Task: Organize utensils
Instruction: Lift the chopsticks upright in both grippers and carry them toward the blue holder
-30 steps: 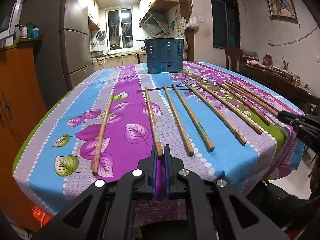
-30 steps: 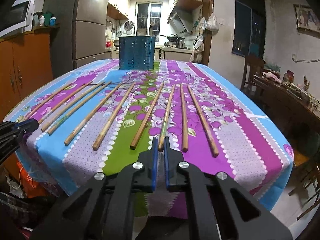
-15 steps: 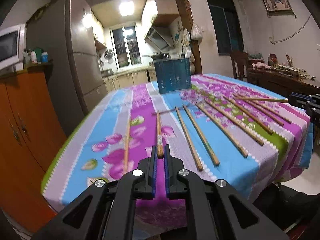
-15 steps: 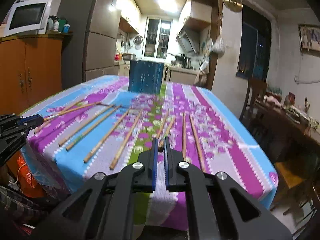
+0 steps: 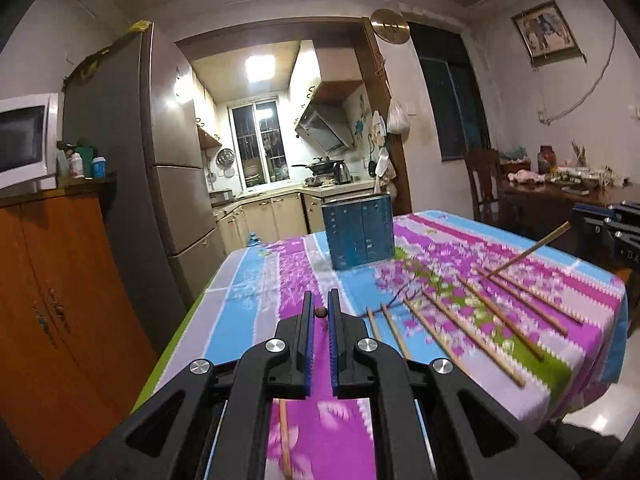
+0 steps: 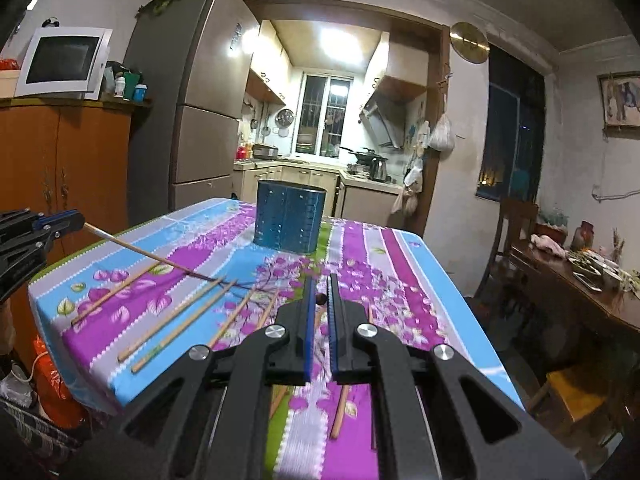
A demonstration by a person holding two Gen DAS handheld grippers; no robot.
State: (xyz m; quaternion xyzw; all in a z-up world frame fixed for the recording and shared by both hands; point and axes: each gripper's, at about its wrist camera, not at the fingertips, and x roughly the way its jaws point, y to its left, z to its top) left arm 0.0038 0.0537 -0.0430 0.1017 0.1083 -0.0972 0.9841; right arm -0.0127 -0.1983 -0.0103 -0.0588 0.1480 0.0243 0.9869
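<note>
My left gripper (image 5: 319,309) is shut on a wooden chopstick (image 5: 320,312), seen end-on between the pads. The right wrist view shows this gripper (image 6: 60,220) at the left edge, its chopstick (image 6: 152,257) slanting down toward the table. My right gripper (image 6: 320,298) is shut on another chopstick (image 6: 320,300). The left wrist view shows it (image 5: 588,220) at the right edge with its chopstick (image 5: 528,252) slanting down. Both are lifted above the table. A blue perforated utensil holder (image 5: 358,232) stands upright at the far end (image 6: 289,218). Several chopsticks (image 5: 472,328) lie on the floral tablecloth (image 6: 176,320).
An orange cabinet (image 5: 52,300) stands left of the table, with a grey fridge (image 5: 160,184) behind it. A wooden chair (image 6: 516,232) and a cluttered side table (image 6: 592,280) are on the right. The table's near edge (image 5: 580,392) drops off below the grippers.
Both grippers have lifted and tilted up, each raising one chopstick off the cloth by its near end. The view has swung from the tabletop toward the kitchen.
</note>
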